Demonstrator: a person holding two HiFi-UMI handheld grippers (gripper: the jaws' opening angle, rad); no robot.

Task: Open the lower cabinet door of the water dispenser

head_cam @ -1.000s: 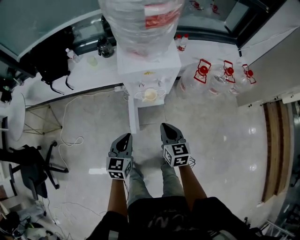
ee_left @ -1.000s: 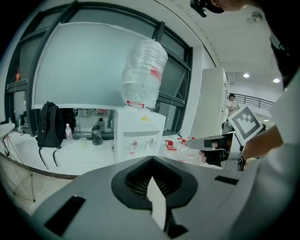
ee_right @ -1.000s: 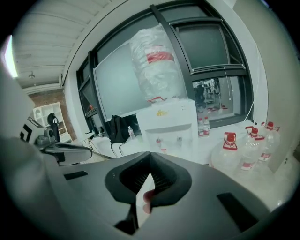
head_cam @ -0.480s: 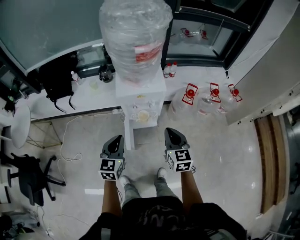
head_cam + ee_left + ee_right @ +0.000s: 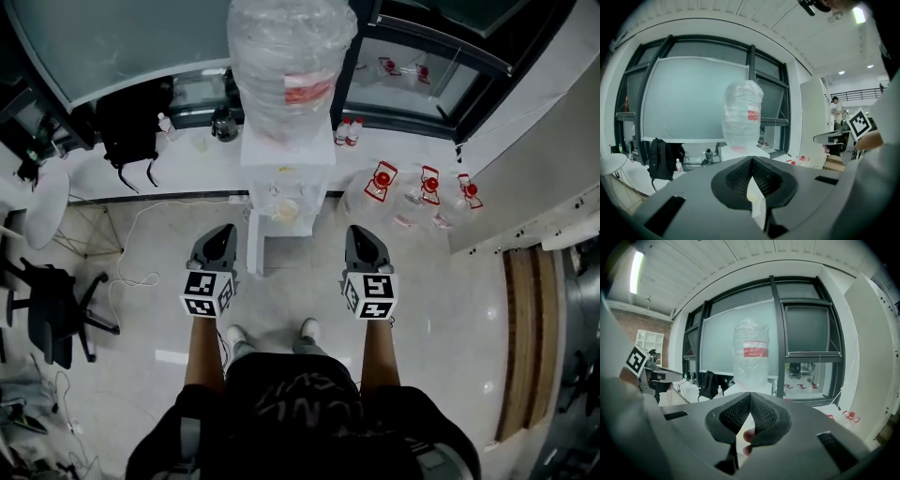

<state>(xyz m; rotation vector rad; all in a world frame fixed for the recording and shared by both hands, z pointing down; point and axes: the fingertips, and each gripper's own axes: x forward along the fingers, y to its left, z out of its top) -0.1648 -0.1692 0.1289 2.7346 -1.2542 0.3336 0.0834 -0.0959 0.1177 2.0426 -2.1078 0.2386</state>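
The white water dispenser (image 5: 285,178) stands against the window ledge, with a large plastic-wrapped bottle (image 5: 291,52) on top. From above only a thin strip of its front (image 5: 259,246) shows, so I cannot tell how the lower door stands. My left gripper (image 5: 223,234) hangs to the left of the dispenser front and my right gripper (image 5: 360,234) to the right, both apart from it. In the left gripper view the left gripper (image 5: 751,160) is shut and holds nothing, with the bottle (image 5: 743,117) ahead. In the right gripper view the right gripper (image 5: 750,395) is likewise shut and holds nothing.
Three empty jugs with red caps (image 5: 424,187) lie on the floor to the right of the dispenser. A black backpack (image 5: 129,122) sits on the ledge at left. A cable (image 5: 141,246) runs over the floor, near an office chair (image 5: 52,314) and a round white table (image 5: 42,202).
Both grippers have risen and drawn further apart, still shut. The head view has pulled up and back, so the dispenser looks smaller and the person's feet now show below the grippers.
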